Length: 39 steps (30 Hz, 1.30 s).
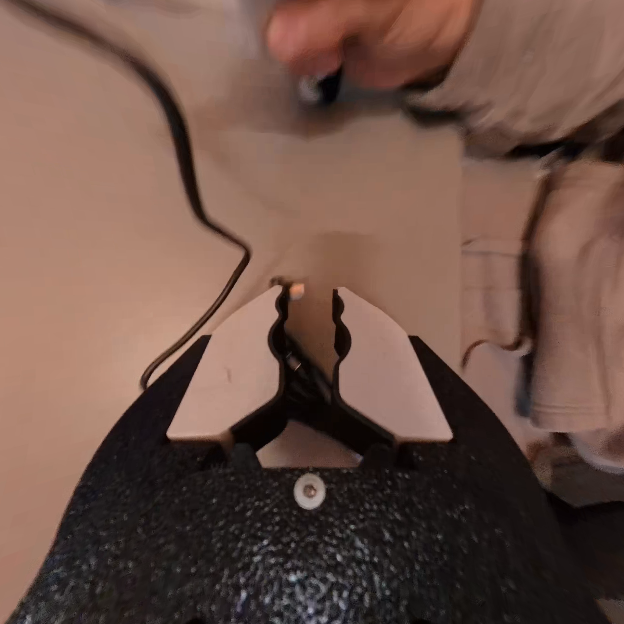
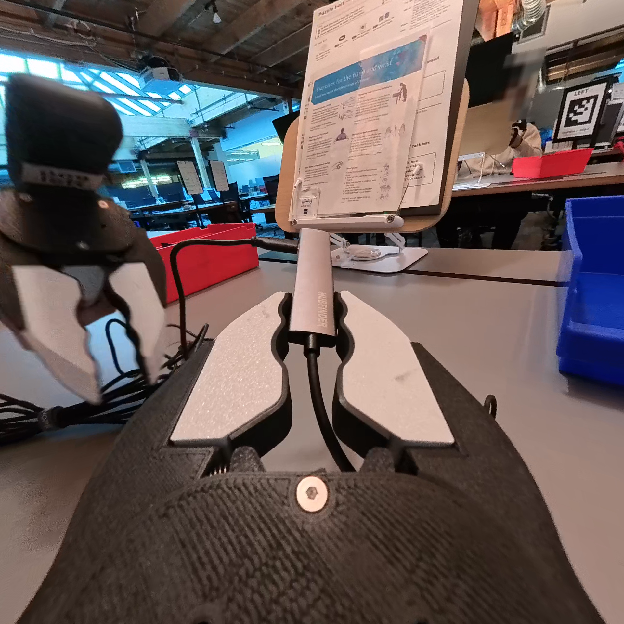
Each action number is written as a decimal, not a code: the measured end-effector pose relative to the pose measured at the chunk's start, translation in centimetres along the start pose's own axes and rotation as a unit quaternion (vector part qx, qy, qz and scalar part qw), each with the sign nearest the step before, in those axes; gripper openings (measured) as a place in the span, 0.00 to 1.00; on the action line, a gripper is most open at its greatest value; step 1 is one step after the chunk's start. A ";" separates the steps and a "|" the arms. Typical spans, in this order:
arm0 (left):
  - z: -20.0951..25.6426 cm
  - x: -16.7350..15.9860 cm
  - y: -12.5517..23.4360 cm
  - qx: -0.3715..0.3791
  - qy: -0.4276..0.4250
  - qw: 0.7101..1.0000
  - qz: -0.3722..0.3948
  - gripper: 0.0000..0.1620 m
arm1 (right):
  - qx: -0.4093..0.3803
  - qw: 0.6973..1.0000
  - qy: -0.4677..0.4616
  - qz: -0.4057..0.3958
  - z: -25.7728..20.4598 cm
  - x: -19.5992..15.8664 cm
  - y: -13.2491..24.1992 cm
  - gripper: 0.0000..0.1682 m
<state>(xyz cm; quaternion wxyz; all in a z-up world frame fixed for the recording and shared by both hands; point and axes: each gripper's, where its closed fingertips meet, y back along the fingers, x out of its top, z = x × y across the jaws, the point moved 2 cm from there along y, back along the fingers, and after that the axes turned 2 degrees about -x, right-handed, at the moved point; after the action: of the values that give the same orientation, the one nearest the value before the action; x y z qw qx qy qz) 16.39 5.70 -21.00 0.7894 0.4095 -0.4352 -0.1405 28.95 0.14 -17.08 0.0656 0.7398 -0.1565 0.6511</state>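
My right gripper (image 2: 310,295) is shut on a slim silver USB hub (image 2: 312,297) and holds it above the grey table (image 2: 439,337), its far end pointing away. The hub's own black cable (image 2: 317,388) runs back between my fingers. Another black cable (image 2: 209,241) is plugged into its left side near the far end. My left gripper (image 1: 309,290) points down at the table with its jaws apart. A short black plug piece (image 1: 304,368) with a pale tip (image 1: 297,291) lies against the left finger. The left gripper also shows in the right wrist view (image 2: 125,388), over a bundle of black cables (image 2: 67,408).
A document stand with printed sheets (image 2: 371,118) stands behind the hub. A red bin (image 2: 209,260) is at the back left, a blue bin (image 2: 594,290) at the right. A black cable (image 1: 182,162) snakes over the table. A hand (image 1: 354,40) and a beige sleeve (image 1: 540,84) are beyond the left gripper.
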 end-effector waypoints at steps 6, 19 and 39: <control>-0.6 7.4 5.5 0.035 0.070 0.975 0.210 0.18 | 0.005 1.000 0.022 -0.009 -0.6 -0.2 -0.2 0.15; -8.8 9.2 3.1 -0.122 0.367 0.847 0.365 0.10 | 0.016 0.997 0.074 -0.008 -1.9 -0.4 -0.3 0.15; -10.6 8.9 5.2 -0.182 0.474 0.716 0.479 0.05 | 0.019 0.994 0.103 0.019 -2.5 0.0 -0.3 0.25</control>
<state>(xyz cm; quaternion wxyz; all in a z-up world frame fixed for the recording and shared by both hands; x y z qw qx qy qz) 29.43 9.37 -14.92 0.9133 0.0081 -0.1081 0.3926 26.70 1.18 -16.71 0.0551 0.6671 -0.1508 0.7274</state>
